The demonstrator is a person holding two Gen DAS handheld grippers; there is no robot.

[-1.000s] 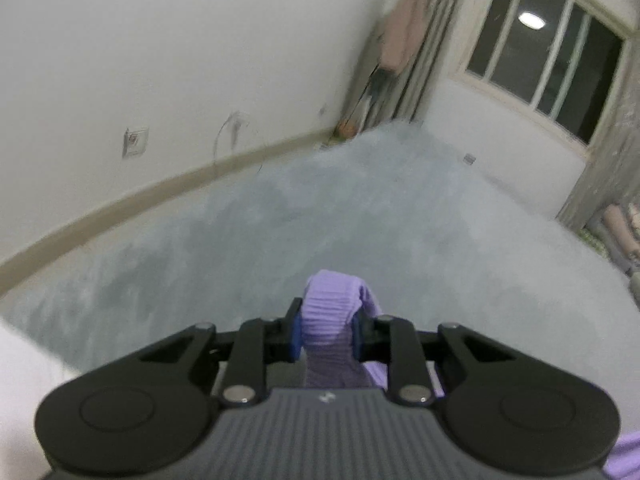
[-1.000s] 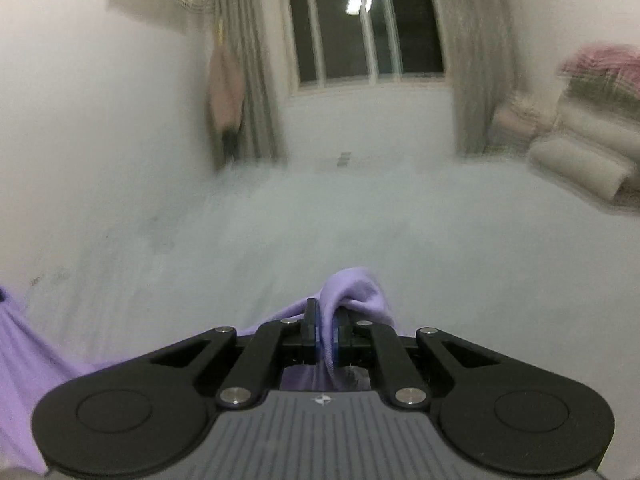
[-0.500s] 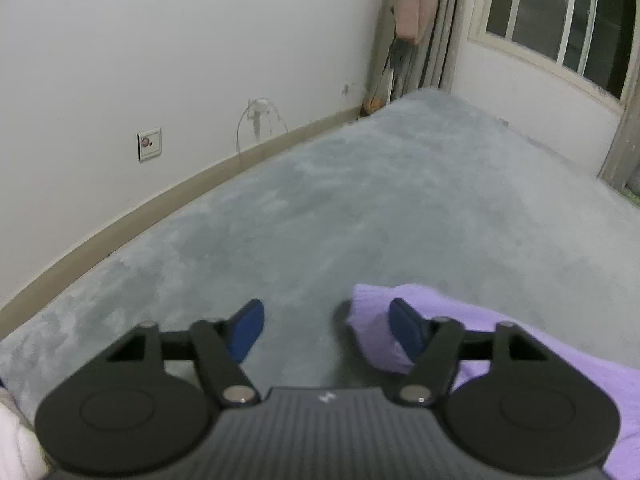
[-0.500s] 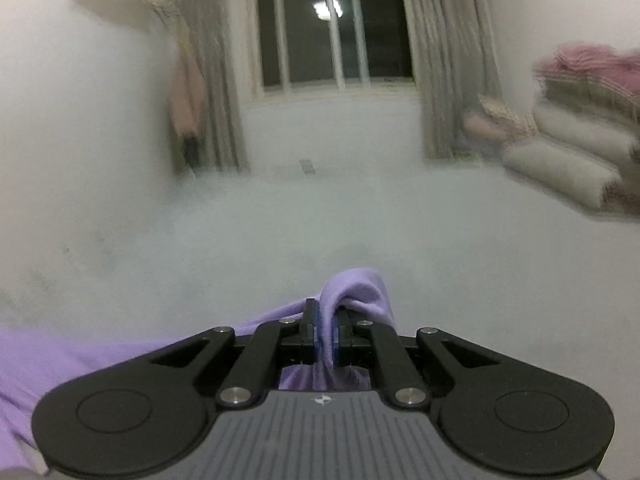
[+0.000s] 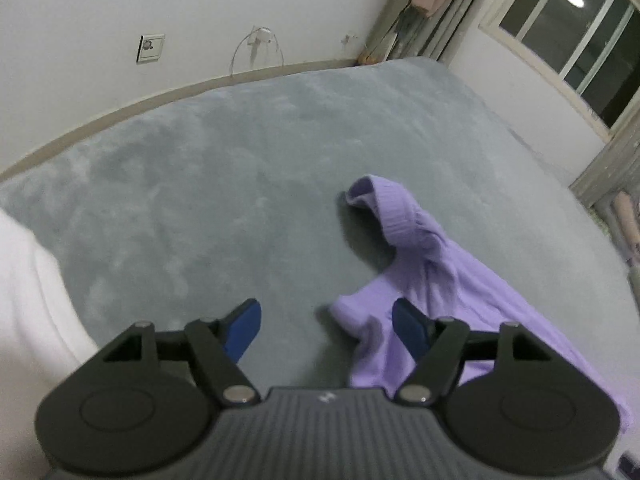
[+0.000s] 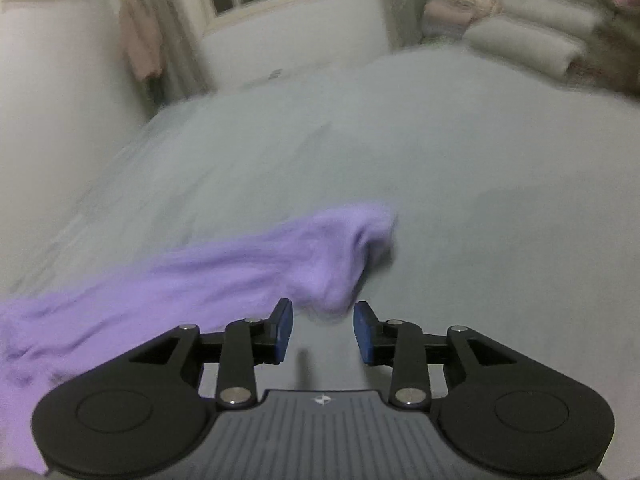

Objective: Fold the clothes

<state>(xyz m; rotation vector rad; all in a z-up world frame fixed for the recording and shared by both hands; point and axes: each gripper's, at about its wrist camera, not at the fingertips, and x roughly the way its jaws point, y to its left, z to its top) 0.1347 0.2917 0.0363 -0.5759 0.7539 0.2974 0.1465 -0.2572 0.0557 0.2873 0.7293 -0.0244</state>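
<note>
A lilac knitted garment [image 5: 436, 276] lies on the grey plush surface [image 5: 208, 184], its ribbed cuff [image 5: 380, 200] curled up at the far end. My left gripper [image 5: 326, 322] hangs over it with jaws opening wide; a fold of the cloth lies loose beside the right pad, not pinched. In the right wrist view the same garment [image 6: 224, 276] stretches from the left edge to a bunched end just ahead of my right gripper [image 6: 323, 330]. Its jaws are opening and no cloth sits between the blue pads.
A white wall with a socket [image 5: 151, 48] and a cable [image 5: 258, 46] borders the surface. A window [image 5: 572, 36] with curtains stands at the far end. Folded bedding [image 6: 532, 36] is stacked at the right. A white sleeve [image 5: 28, 304] shows at the left.
Both grippers let go of the lilac garment: the left one opened first, the right one just now. Both sank toward the surface, and the cloth dropped flat onto it.
</note>
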